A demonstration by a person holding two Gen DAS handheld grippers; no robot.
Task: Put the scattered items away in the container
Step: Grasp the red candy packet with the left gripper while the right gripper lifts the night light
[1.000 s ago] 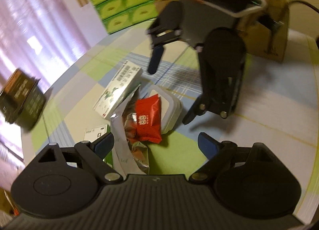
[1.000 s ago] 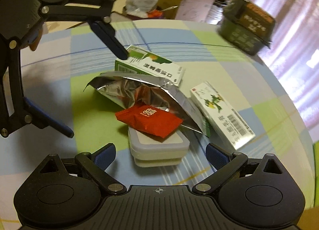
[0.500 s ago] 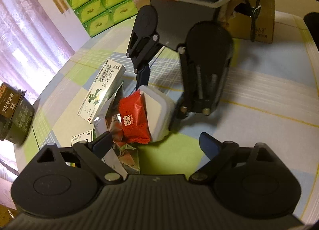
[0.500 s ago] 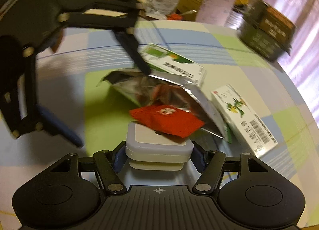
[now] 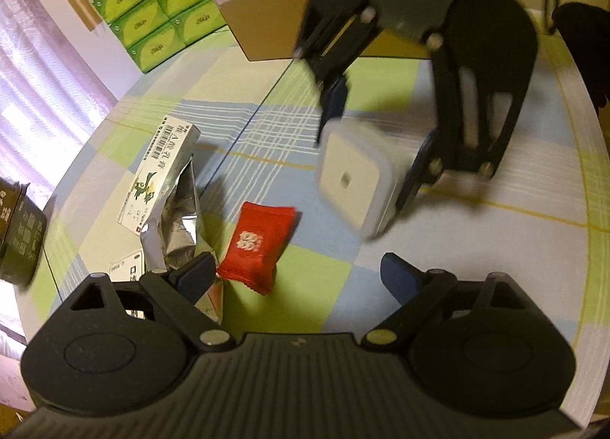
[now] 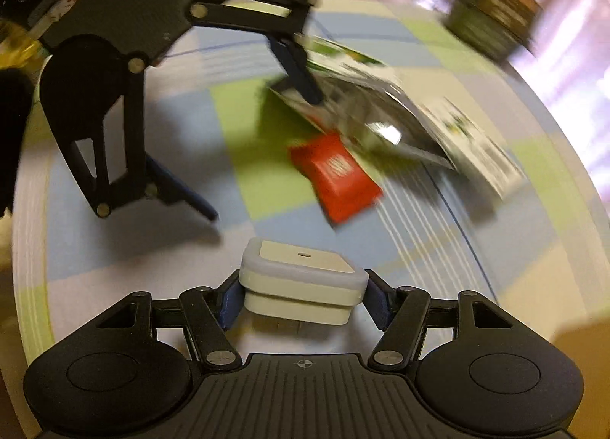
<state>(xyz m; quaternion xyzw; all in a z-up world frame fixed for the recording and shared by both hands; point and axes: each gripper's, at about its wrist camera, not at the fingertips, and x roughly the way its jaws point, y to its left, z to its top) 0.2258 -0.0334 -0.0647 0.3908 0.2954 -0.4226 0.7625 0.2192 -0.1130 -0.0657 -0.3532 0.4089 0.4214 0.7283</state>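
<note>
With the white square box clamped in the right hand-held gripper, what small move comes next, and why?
Probably carry the white square box toward the cardboard box behind the right hand-held gripper: it is clamped and lifted off the table.

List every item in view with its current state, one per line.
right gripper: shut on the white square case, lifted off the table
left gripper: open, empty
white square case: held between the right fingers, tilted
red packet: lying flat on the tablecloth
foil bag: torn open, crumpled
white medicine box: closed, lying flat
cardboard box: open at the top
</note>
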